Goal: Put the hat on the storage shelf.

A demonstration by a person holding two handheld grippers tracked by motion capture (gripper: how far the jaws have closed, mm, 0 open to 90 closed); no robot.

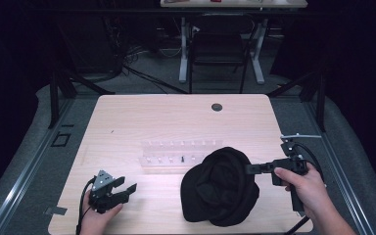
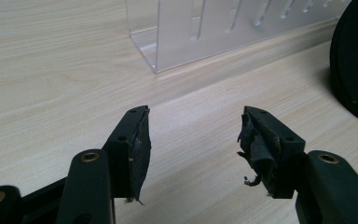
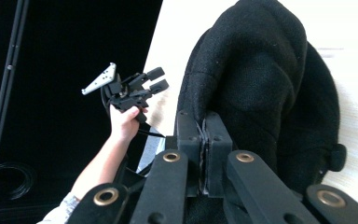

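A plain black hat (image 1: pixel 220 188) lies on the pale, wood-grained table (image 1: pixel 127 127). Behind it stands a clear, colourless rack (image 1: pixel 176 155). Both grippers are black; the left gripper (image 1: pixel 127 188) carries a grey plate on top.

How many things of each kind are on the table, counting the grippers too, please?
Black hat: 1
Clear acrylic rack: 1
Grippers: 2, the left gripper open, the right gripper shut on the hat
Total: 4
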